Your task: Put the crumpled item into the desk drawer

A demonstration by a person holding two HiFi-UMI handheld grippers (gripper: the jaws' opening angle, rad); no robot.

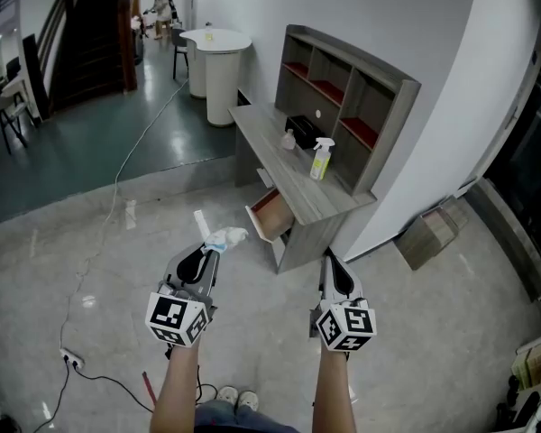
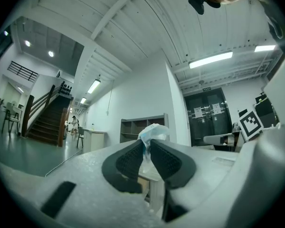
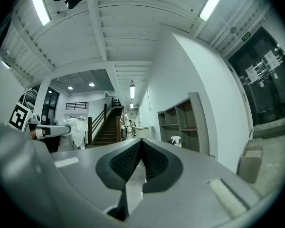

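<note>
A crumpled white and pale-blue wad of thin paper or plastic (image 1: 227, 237) is pinched between the dark ribbed pads of the left tool (image 1: 211, 249), with most of its bulk puffing out past the tips. The right tool (image 1: 329, 260) has its jaws pressed together with nothing between them. Both tools are held out over the pale polished floor (image 1: 90, 269), short of the near end of the long grey wooden counter (image 1: 284, 156) against the white wall. The counter's drawer with a reddish-brown inside (image 1: 272, 213) stands pulled open at that near end, facing the person, and nothing can be made out in it. The pick-up looks done and the drawer is ready. What seems left is to carry the wad across to the counter, lower it into the open drawer and let the pads part, and perhaps to push the drawer shut with the free right tool.
</note>
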